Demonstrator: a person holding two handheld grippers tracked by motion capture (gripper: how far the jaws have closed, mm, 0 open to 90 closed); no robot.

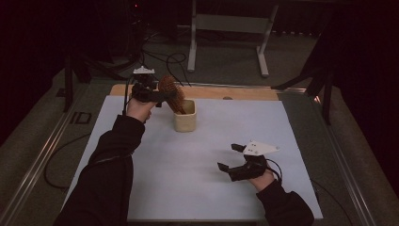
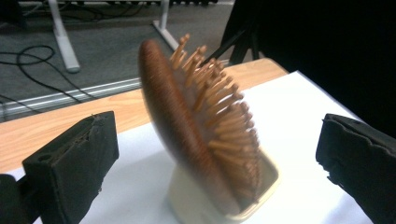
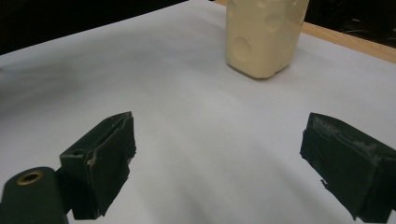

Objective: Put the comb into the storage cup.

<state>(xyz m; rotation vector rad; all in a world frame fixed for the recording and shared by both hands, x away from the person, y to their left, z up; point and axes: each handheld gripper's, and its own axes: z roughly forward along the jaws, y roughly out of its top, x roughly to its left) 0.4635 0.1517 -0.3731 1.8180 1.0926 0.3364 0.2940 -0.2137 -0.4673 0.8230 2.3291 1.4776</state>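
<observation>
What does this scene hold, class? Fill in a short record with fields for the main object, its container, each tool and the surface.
main object: wooden hairbrush, handle down, head leaning out
container: cream cup, upright, holding the hairbrush
left tool: open, jaws either side of the hairbrush, not touching it
right tool: open, nothing between its jaws, low over the mat
surface: white mat on a wooden table

White sheet (image 1: 197,165), wooden tabletop (image 1: 244,92) — floor cables (image 1: 164,59)
</observation>
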